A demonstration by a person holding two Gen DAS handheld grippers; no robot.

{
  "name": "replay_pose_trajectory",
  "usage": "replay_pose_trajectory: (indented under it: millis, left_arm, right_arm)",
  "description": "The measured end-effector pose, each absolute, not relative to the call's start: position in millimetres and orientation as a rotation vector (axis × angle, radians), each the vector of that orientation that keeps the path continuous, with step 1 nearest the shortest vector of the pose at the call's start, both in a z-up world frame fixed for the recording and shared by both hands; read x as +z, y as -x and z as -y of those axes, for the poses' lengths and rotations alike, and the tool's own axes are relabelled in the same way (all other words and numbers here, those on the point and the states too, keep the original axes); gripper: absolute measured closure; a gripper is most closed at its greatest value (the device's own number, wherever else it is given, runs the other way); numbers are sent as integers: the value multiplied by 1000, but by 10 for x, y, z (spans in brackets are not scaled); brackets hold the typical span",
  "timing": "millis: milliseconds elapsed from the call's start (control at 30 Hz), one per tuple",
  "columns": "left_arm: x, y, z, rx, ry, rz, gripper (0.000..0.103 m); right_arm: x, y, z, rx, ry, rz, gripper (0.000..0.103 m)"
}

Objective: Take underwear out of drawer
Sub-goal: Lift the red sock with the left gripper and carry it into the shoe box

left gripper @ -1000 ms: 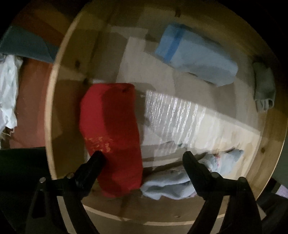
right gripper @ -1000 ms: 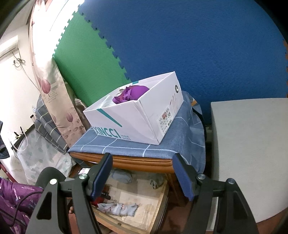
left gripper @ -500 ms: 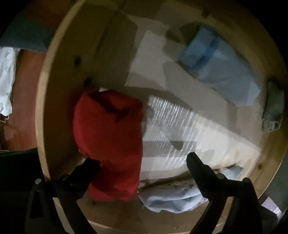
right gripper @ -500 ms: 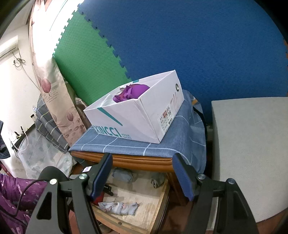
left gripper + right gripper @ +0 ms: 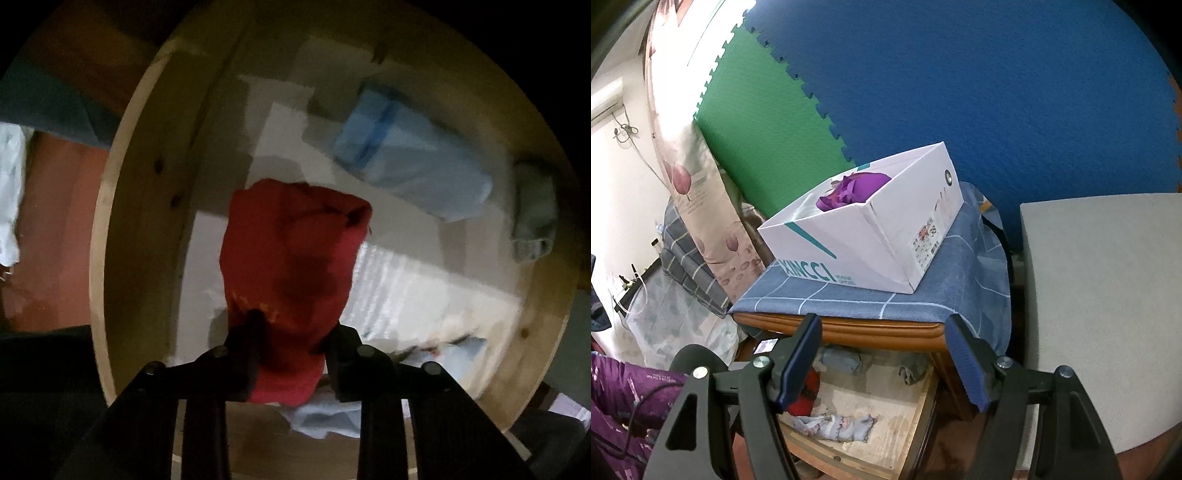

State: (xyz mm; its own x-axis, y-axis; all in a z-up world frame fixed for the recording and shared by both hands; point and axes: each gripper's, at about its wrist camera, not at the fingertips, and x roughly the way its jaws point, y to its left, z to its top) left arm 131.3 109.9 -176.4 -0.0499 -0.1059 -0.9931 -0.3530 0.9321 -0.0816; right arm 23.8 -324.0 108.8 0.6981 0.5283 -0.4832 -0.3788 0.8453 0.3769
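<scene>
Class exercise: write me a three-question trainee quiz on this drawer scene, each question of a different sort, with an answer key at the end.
1. Multiple choice: which garment sits between the left gripper's fingers? A) light blue folded piece B) red underwear C) grey piece
2. True or false: the right gripper has a garment between its fingers.
3. Fill in: the white box on the checked cloth holds something ____ in colour.

Key
1. B. The red underwear is pinched as the jaws are closing; the light blue folded piece and grey piece lie apart in the drawer.
2. False. Its fingers stand apart, empty.
3. Purple.
</scene>
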Motion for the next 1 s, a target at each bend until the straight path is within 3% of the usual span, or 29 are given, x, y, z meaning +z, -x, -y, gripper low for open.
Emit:
replay_pose_trajectory:
  millis: [567, 767, 1000]
  left_arm:
    - [-994, -719, -797, 24, 455, -1426, 79]
    - [-966, -508, -591, -28, 471, -1394, 79]
    - [-387, -251, -686, -108, 445, -1296, 79]
  right_arm:
    - [1068, -259, 3238, 483, -255, -637, 32]
    - [1061, -265, 3261, 472, -256, -640, 32]
    - [1060, -281, 3193, 463, -214, -655, 32]
